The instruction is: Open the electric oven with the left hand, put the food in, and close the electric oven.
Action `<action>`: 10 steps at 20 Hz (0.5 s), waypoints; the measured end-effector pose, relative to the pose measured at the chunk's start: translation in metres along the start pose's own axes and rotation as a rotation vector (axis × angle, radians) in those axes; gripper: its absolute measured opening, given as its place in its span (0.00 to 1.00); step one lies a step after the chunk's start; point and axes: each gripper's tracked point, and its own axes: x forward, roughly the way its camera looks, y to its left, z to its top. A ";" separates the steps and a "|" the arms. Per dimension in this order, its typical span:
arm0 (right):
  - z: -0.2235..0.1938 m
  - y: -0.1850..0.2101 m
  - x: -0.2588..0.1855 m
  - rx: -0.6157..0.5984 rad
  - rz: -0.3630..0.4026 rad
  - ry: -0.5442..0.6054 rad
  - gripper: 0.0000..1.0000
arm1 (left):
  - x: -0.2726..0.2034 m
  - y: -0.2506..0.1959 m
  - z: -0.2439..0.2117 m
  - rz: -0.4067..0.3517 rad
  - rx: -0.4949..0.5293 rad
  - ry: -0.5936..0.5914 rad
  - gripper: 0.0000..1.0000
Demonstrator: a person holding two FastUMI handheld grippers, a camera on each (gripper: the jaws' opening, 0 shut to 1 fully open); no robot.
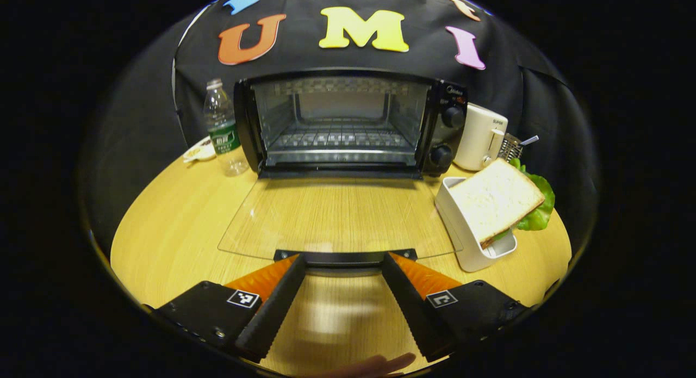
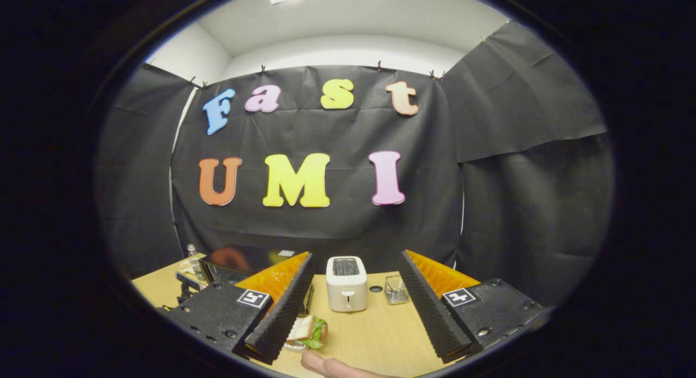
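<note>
Electric oven, door down, on desk
Left claw spread wide at door handle; sandwich ahead-right. Right claw spread, sandwich below, empty

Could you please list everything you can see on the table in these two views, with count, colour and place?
electric oven: one, black, back centre of the table, door open.
oven door: one, clear glass with a black handle, lying flat on the table toward the left gripper.
sandwich: one, white bread with green lettuce, propped in a white holder right of the door.
white holder: one, white, right of the door.
toaster: one, white, right of the oven.
water bottle: one, clear with a green label, left of the oven.
small dish: one, white, behind the bottle.
table: one, light wood.
left gripper: one, black and orange, open, fingers either side of the door handle.
right gripper: one, black and orange, open, raised above the table.
</note>
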 end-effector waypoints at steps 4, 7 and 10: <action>-0.015 0.001 0.010 0.005 0.008 0.051 0.91 | -0.002 -0.001 0.000 -0.002 0.003 -0.016 0.96; -0.031 0.004 0.022 0.015 0.025 0.108 0.91 | -0.011 -0.004 0.008 -0.025 -0.011 -0.037 0.95; -0.052 0.009 0.039 0.019 0.066 0.195 1.00 | -0.031 -0.006 0.033 -0.046 -0.019 -0.108 0.95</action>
